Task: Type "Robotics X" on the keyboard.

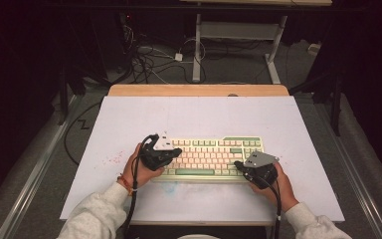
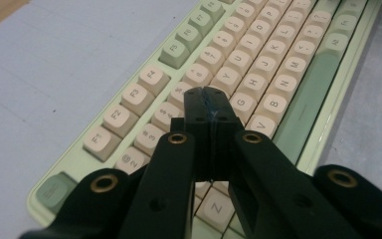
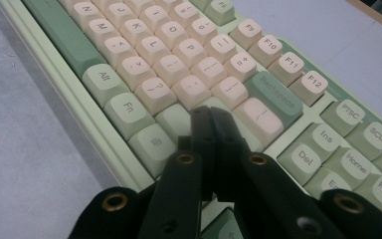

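A pale green keyboard [image 1: 214, 157] with cream and green keys lies on the white table mat near the front edge. My left gripper [image 1: 176, 152] hovers over its left end, jaws shut with nothing between them; in the left gripper view the tips [image 2: 205, 94] sit above the keyboard's [image 2: 278, 64] letter keys near the number row. My right gripper [image 1: 238, 164] rests at the keyboard's right front corner, also shut and empty. Its tips [image 3: 206, 112] hang over the keyboard's [image 3: 179, 45] keys near the shift and backspace area.
The white mat [image 1: 129, 124] covers a wooden table [image 1: 199, 90]. Behind the table stand a desk frame [image 1: 238, 35] and loose cables [image 1: 149, 59] on the floor. Dark curtains close both sides.
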